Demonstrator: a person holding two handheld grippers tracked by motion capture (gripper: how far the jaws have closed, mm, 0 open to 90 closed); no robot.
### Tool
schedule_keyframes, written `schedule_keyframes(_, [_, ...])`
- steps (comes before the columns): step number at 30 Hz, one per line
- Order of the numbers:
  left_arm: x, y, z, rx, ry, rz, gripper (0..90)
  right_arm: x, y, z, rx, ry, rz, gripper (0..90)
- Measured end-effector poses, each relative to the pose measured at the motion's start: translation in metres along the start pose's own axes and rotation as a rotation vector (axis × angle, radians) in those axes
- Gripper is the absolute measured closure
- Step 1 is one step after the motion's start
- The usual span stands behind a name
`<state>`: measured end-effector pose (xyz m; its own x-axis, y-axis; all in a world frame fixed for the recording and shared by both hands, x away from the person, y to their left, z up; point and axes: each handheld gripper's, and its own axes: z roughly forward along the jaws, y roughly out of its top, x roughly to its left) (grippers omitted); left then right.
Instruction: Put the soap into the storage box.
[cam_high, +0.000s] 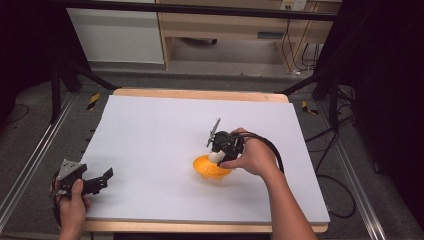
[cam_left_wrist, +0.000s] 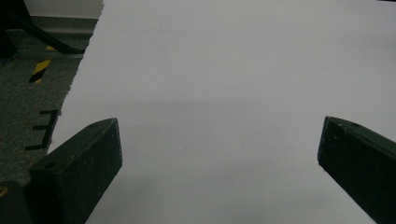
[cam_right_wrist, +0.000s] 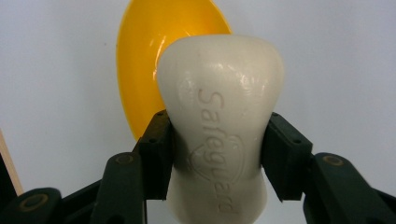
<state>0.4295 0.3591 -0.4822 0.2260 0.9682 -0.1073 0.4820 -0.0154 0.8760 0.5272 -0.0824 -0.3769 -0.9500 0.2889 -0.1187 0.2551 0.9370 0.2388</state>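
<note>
White-covered table (cam_high: 150, 150) seen from above, wide and mostly bare. Near its middle-right, a yellow bowl (cam_high: 207, 170) resting on the white sheet. Directly over the bowl, the right gripper (cam_high: 218, 150) held in the right hand (cam_high: 255, 157), tilted downward, jaws clamped on the narrow waist of a cream-white bar of soap (cam_right_wrist: 219, 135) (brand name pressed into its face). From the right gripper view, soap gripped firmly on both sides, upper end pointing toward the bowl (cam_right_wrist: 154, 60) behind it; not possible to tell whether the soap already touches the bowl's inside. At the near-left corner of the table, the left gripper (cam_high: 97, 182) held in the left hand (cam_high: 72, 205), jaws spread well apart, nothing between them, hovering over bare white surface (cam_left_wrist: 224, 93).

Judged progress: pick-up done, soap carried to the bowl, placement nearly complete. Left to do: lowering the last bit, letting go, pulling the gripper clear.
</note>
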Motion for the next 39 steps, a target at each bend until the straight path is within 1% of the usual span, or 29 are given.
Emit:
schedule_keyframes(1, [0.000, 0.000, 0.000, 0.000, 0.000, 0.000, 0.0, 0.001, 0.002, 0.001, 0.004, 0.002, 0.004, 49.7])
schedule_keyframes(2, [0.000, 0.000, 0.000, 0.000, 0.000, 0.000, 0.0, 0.002, 0.005, 0.003, 0.009, 0.005, -0.016, 49.7])
schedule_keyframes(3, [0.000, 0.000, 0.000, -0.001, -0.001, 0.000, 0.0, 0.003, 0.007, 0.004, 0.005, 0.010, -0.014, 49.7])
schedule_keyframes(7, [0.000, 0.000, 0.000, -0.001, -0.001, 0.000, 0.0, 0.006, 0.011, 0.006, 0.004, 0.017, -0.033, 49.7])
schedule_keyframes(8, [0.000, 0.000, 0.000, -0.002, -0.001, 0.000, 0.0, 0.007, 0.012, 0.007, 0.007, 0.019, -0.023, 49.7])
schedule_keyframes(9, [0.000, 0.000, 0.000, -0.002, -0.001, -0.001, 0.0, 0.006, 0.013, 0.007, 0.004, 0.020, -0.043, 49.7])
schedule_keyframes(10, [0.000, 0.000, 0.000, -0.001, -0.002, -0.001, 0.0, 0.007, 0.014, 0.008, 0.002, 0.025, -0.043, 49.7])
schedule_keyframes(15, [0.000, 0.000, 0.000, -0.001, -0.001, 0.000, 0.0, 0.011, 0.018, 0.011, 0.008, 0.050, -0.086, 49.7])
schedule_keyframes(16, [0.000, 0.000, 0.000, -0.002, -0.001, 0.000, 0.0, 0.012, 0.019, 0.011, 0.009, 0.051, -0.074, 49.7])
schedule_keyframes(17, [0.000, 0.000, 0.000, -0.003, -0.001, 0.000, 0.0, 0.011, 0.020, 0.012, 0.007, 0.046, -0.088, 49.7])
schedule_keyframes(19, [0.000, 0.000, 0.000, -0.003, -0.002, -0.001, 0.0, 0.011, 0.021, 0.013, 0.008, 0.050, -0.096, 49.7])
schedule_keyframes(20, [0.000, 0.000, 0.000, -0.002, -0.001, -0.001, 0.0, 0.011, 0.022, 0.014, 0.018, 0.053, -0.092, 49.7])
schedule_keyframes(21, [0.000, 0.000, 0.000, -0.002, -0.002, -0.001, 0.0, 0.011, 0.023, 0.015, 0.028, 0.055, -0.105, 49.7])
schedule_keyframes(22, [0.000, 0.000, 0.000, -0.002, -0.002, -0.001, 0.0, 0.011, 0.023, 0.015, 0.028, 0.055, -0.105, 49.7])
schedule_keyframes(23, [0.000, 0.000, 0.000, -0.001, -0.002, -0.001, 0.0, 0.012, 0.023, 0.016, 0.030, 0.057, -0.091, 49.7])
schedule_keyframes(24, [0.000, 0.000, 0.000, -0.003, -0.002, -0.001, 0.0, 0.011, 0.023, 0.017, 0.029, 0.055, -0.109, 49.7])
schedule_keyframes(25, [0.000, 0.000, 0.000, -0.003, -0.002, -0.001, 0.0, 0.012, 0.024, 0.018, 0.038, 0.055, -0.091, 49.7])
schedule_keyframes(26, [0.000, 0.000, 0.000, -0.002, -0.003, -0.001, 0.0, 0.011, 0.023, 0.019, 0.033, 0.054, -0.110, 49.7])
schedule_keyframes(27, [0.000, 0.000, 0.000, -0.001, -0.003, -0.001, 0.0, 0.011, 0.023, 0.021, 0.032, 0.056, -0.100, 49.7])
schedule_keyframes(28, [0.000, 0.000, 0.000, -0.002, -0.002, 0.000, 0.0, 0.011, 0.024, 0.021, 0.038, 0.055, -0.100, 49.6])
schedule_keyframes(29, [0.000, 0.000, 0.000, -0.002, -0.003, -0.002, 0.0, 0.010, 0.023, 0.022, 0.033, 0.053, -0.107, 49.6])
schedule_keyframes(31, [0.000, 0.000, 0.000, -0.002, -0.003, -0.002, 0.0, 0.010, 0.023, 0.022, 0.038, 0.051, -0.099, 49.1])
schedule_keyframes(32, [0.000, 0.000, 0.000, -0.001, -0.003, -0.002, 0.0, 0.009, 0.023, 0.021, 0.041, 0.061, -0.080, 48.5])
schedule_keyframes(33, [0.000, 0.000, 0.000, -0.001, -0.003, -0.002, 0.0, 0.009, 0.023, 0.021, 0.040, 0.071, -0.072, 47.2])
schedule_keyframes(34, [0.000, 0.000, 0.000, -0.001, -0.003, -0.002, 0.0, 0.009, 0.022, 0.019, 0.023, 0.073, -0.059, 43.7])
schedule_keyframes(35, [0.000, 0.000, 0.000, -0.001, -0.002, -0.001, 0.0, 0.009, 0.022, 0.019, 0.023, 0.073, -0.059, 43.7])
schedule_keyframes(36, [0.000, 0.000, 0.000, -0.001, -0.001, 0.000, 0.0, 0.008, 0.021, 0.017, 0.007, 0.075, -0.055, 42.6])
schedule_keyframes(38, [0.000, 0.000, 0.000, -0.001, -0.001, 0.000, 0.0, 0.006, 0.020, 0.013, -0.007, 0.070, -0.037, 42.3])
schedule_keyframes(39, [0.000, 0.000, 0.000, -0.001, -0.001, 0.001, 0.0, 0.007, 0.019, 0.010, -0.005, 0.069, -0.008, 41.3])
